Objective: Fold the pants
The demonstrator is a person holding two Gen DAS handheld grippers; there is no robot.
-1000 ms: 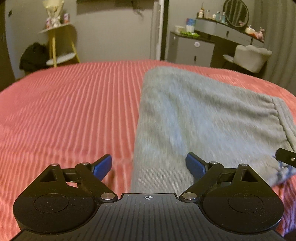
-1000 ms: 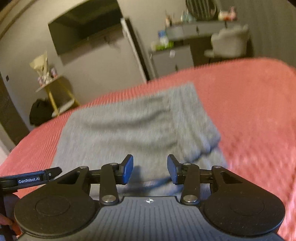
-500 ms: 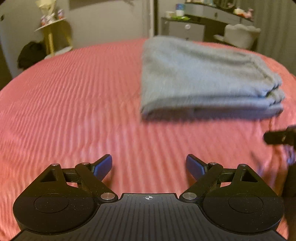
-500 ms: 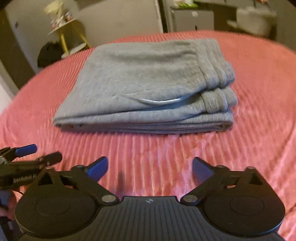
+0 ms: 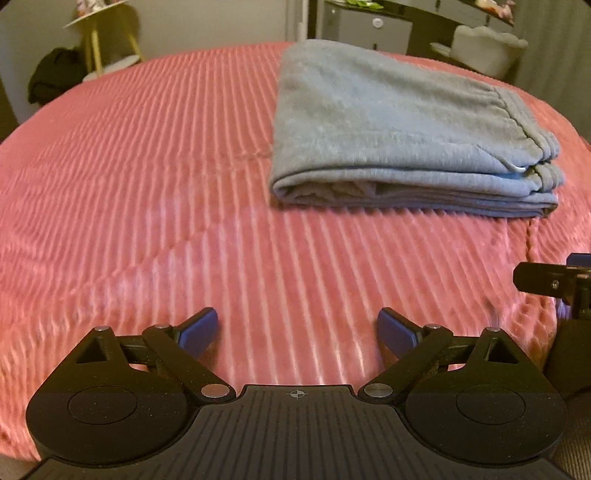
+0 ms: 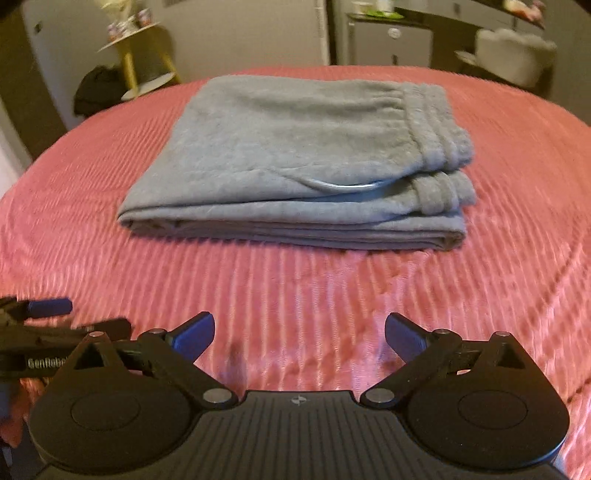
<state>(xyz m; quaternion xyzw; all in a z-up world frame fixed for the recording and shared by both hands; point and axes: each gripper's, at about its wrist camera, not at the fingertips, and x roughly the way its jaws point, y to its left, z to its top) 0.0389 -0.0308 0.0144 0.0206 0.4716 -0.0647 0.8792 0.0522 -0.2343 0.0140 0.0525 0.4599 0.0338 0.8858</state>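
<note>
The grey pants [image 5: 399,125] lie folded in a flat stack on the pink ribbed bedspread [image 5: 147,184], waistband at the right end. They also show in the right wrist view [image 6: 306,158], centred. My left gripper [image 5: 297,328] is open and empty, low over the bedspread, well short of the pants' near edge. My right gripper [image 6: 299,332] is open and empty, also short of the pants. Each gripper shows at the other view's edge: the right gripper [image 5: 554,284] at the right, the left gripper [image 6: 44,321] at the left.
Beyond the bed's far edge stand a yellow side table [image 6: 144,55] with a dark bundle [image 6: 99,88] beside it, a grey dresser [image 5: 369,26] and a white chair [image 5: 487,48]. The bedspread [image 6: 517,258] surrounds the pants on all sides.
Both grippers drew back from the pants toward the bed's near edge. The right gripper opened wide and let go of the cloth. The pants lie still in the folded stack.
</note>
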